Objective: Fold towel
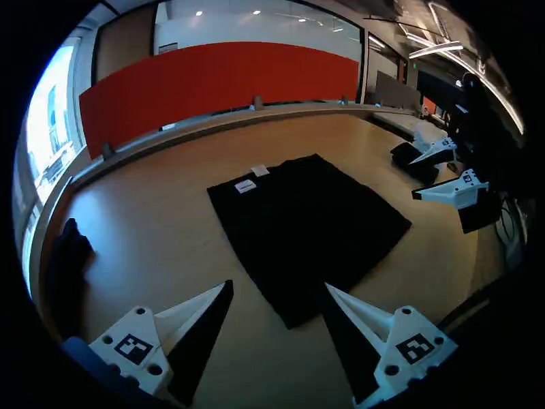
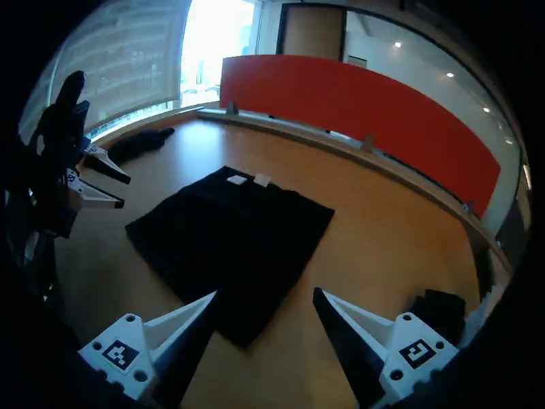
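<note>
- Towel (image 1: 306,218) is black and spread flat on the wooden table (image 1: 157,225), around the middle and away from every edge.
- It sits like a diamond to me: in the left gripper view one corner points back at my fingers.
- Its length seems to run from that near corner side away toward the table's far edge, where a red screen (image 1: 218,85) stands. The curved lens makes me unsure of this.
- Two small white tags (image 1: 251,178) lie on the towel by its far edge.
- My left gripper (image 1: 277,285) hovers low over the near corner, pointing along the towel. Its fingers are spread wide and grasp nothing.
- My right gripper (image 2: 265,292) hangs above another corner of the towel (image 2: 231,232), aimed at the screen. Its fingers are also parted and empty.
- From the left gripper view my right gripper (image 1: 412,178) shows past the towel's right side, tips toward the cloth.
- From the right gripper view my left gripper (image 2: 126,191) shows near the towel's left corner.
</note>
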Demonstrator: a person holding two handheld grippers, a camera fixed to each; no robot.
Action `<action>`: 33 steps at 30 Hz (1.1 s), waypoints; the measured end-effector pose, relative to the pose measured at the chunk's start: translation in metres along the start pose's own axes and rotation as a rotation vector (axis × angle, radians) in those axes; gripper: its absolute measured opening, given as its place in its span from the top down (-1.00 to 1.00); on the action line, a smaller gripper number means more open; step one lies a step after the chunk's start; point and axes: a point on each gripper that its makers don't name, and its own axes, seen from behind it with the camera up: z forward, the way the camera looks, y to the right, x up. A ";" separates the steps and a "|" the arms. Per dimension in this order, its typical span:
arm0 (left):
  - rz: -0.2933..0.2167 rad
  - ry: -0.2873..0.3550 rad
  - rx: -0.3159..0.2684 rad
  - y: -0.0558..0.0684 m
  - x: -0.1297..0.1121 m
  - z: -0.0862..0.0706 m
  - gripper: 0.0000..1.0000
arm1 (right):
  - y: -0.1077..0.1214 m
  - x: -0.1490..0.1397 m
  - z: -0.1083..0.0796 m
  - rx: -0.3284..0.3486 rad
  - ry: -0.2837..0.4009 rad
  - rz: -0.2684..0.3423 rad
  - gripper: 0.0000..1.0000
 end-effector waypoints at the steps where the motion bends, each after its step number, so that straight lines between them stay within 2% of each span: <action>1: 0.000 -0.008 -0.003 0.001 -0.003 0.002 -0.77 | -0.001 -0.004 0.001 0.003 -0.007 -0.001 -1.00; 12: 0.004 -0.106 -0.055 0.015 -0.041 0.020 -0.77 | -0.011 -0.047 0.011 0.030 -0.088 -0.009 -1.00; 23: 0.023 -0.164 -0.062 0.020 -0.060 0.028 -0.77 | -0.015 -0.061 0.015 0.050 -0.116 -0.025 -0.97; 28: 0.024 -0.171 -0.058 0.021 -0.061 0.029 -0.77 | -0.019 -0.065 0.016 0.068 -0.128 -0.022 -0.71; 33: 0.039 -0.178 -0.049 0.022 -0.062 0.029 -0.75 | -0.022 -0.068 0.016 0.080 -0.132 -0.018 -0.57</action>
